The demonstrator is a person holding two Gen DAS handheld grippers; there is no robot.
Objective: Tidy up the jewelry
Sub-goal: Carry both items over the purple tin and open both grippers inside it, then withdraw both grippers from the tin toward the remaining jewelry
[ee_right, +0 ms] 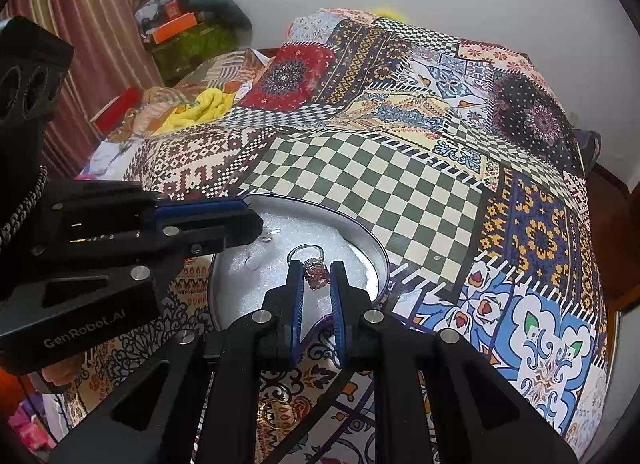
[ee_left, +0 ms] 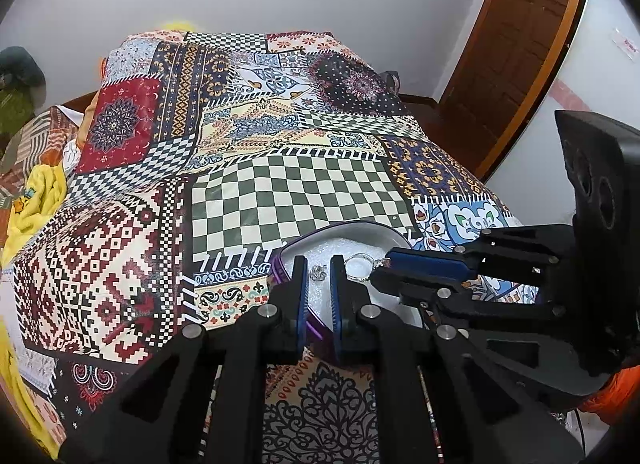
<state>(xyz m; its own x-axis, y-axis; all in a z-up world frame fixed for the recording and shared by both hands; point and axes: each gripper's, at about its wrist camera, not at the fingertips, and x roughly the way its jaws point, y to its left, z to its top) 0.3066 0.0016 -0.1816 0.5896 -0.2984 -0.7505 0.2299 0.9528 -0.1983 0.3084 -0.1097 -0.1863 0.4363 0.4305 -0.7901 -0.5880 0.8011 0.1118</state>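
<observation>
A round metal tin (ee_right: 380, 256) with white foam lining sits on the patterned bedspread; its rim (ee_left: 396, 238) also shows in the left wrist view. My right gripper (ee_right: 317, 274) is shut on a silver ring with a red stone (ee_right: 316, 278), held over the foam. The ring's band (ee_left: 358, 266) shows in the left wrist view, at the right gripper's tips (ee_left: 380, 266). My left gripper (ee_left: 318, 270) is slightly open over the tin, with a small silver piece (ee_left: 318, 274) on the foam between its fingers. The left gripper (ee_right: 256, 219) reaches in from the left in the right wrist view.
A purple lid edge (ee_left: 278, 270) lies against the tin's left side. A gold ring (ee_right: 270, 410) lies on the bedspread near the front. Clothes and boxes (ee_right: 188, 63) pile at the bed's far left. A wooden door (ee_left: 516, 47) stands at the right.
</observation>
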